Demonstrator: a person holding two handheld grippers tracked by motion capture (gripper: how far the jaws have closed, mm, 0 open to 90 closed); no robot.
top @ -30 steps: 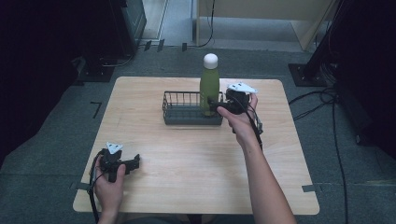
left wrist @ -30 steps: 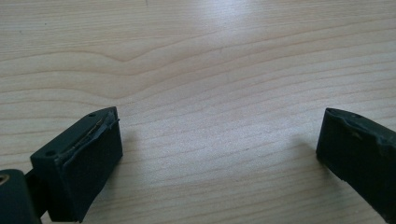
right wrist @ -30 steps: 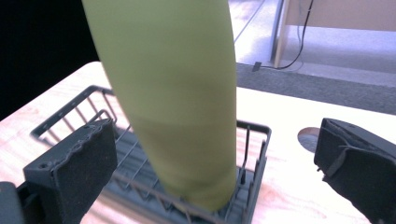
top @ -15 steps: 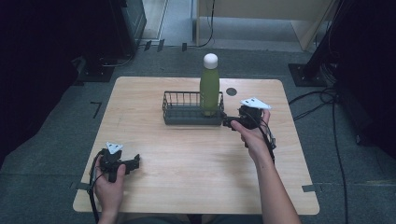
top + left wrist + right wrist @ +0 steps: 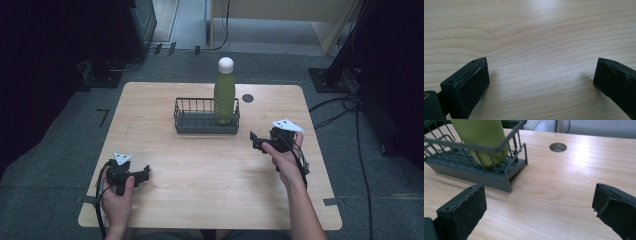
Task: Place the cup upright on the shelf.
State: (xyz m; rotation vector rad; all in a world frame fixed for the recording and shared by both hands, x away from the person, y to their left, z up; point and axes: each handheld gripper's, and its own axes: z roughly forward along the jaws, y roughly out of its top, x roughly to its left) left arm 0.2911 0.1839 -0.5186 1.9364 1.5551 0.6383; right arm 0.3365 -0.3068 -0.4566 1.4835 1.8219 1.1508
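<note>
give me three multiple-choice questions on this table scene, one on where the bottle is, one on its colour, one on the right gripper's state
1. Where does the bottle stand?
A. in the basket, right end
B. on the floor
C. in the left gripper

2. What colour is the bottle's body?
A. red
B. green
C. blue

3. How is the right gripper?
A. shut on the bottle
B. shut on the basket
C. open, holding nothing

Answers: 1 A, its base sits inside the wire walls. 2 B, green body under a white cap. 3 C, its jaws stand wide apart over bare table.

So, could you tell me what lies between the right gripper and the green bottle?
In the right gripper view, the wire basket's end wall and bare tabletop separate the open right gripper from the green bottle.
</note>
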